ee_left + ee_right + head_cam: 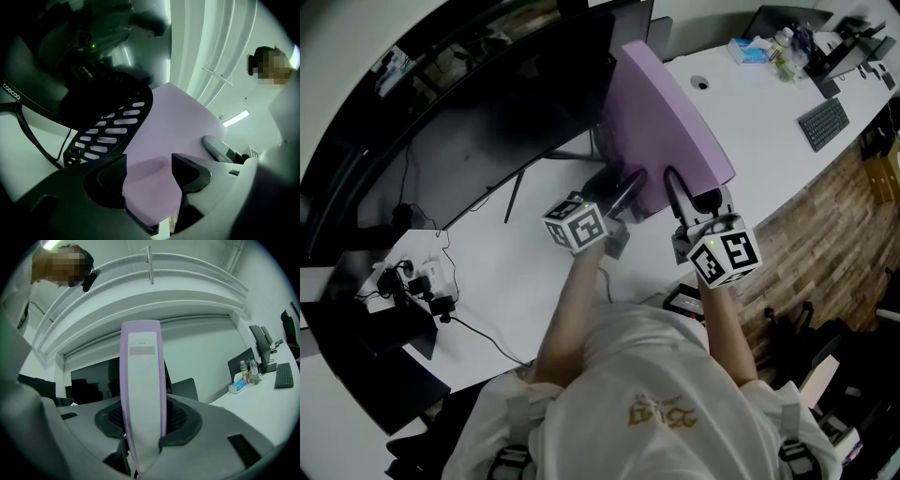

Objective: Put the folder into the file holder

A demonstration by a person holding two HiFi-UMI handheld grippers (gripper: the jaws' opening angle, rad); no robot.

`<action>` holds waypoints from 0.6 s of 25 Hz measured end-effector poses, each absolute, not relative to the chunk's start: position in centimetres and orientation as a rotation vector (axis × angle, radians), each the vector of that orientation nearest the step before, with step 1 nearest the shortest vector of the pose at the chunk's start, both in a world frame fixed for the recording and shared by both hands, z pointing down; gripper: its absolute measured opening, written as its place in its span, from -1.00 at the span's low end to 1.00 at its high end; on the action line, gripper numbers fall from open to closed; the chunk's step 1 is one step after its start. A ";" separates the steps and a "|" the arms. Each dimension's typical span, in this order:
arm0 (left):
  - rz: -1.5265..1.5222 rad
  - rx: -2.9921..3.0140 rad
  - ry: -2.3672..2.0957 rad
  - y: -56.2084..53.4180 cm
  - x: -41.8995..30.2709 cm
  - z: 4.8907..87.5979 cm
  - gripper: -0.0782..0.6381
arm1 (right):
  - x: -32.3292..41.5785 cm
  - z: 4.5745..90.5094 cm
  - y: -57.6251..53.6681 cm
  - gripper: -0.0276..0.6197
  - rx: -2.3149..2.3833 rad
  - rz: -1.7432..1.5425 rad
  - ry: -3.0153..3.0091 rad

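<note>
Lilac folder among black, white and grey

The folder [675, 122] was lilac all over, and its spine carried a white label [142, 380] with a pale grey strip. The file holder [110, 136] was black, patterned with rows of slots. The bench [516, 272] was white. The left claw [149, 164] and right claw [143, 427] were grey with black pads, each bearing a cube [577, 225] of black-and-white squares. The person's shirt [619, 375] was white with a gold print.
</note>
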State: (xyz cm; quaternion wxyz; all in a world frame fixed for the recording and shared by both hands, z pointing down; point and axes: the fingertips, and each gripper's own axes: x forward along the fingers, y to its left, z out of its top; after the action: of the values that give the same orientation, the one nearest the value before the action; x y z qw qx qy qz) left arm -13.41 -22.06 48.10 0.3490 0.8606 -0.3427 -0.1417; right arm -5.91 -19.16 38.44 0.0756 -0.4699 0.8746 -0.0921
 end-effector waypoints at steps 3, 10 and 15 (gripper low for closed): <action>-0.369 2.222 -0.885 -22.1 -13.5 48.3 0.06 | -6.1 38.9 -19.3 -0.37 -1.418 -0.280 2.636; -0.372 2.214 -0.870 -22.2 -13.4 48.6 0.06 | -6.6 39.7 -19.8 -0.37 -1.431 -0.284 2.658; -0.364 2.218 -0.858 -22.2 -13.1 48.7 0.05 | -7.2 40.5 -20.0 -0.37 -1.443 -0.288 2.683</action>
State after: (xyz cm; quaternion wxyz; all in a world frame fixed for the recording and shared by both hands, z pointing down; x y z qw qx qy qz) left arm -13.13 -22.22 48.69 0.3594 0.8603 -0.3328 -0.1413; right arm -7.24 -20.00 40.53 0.0407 -0.4713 0.8760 -0.0941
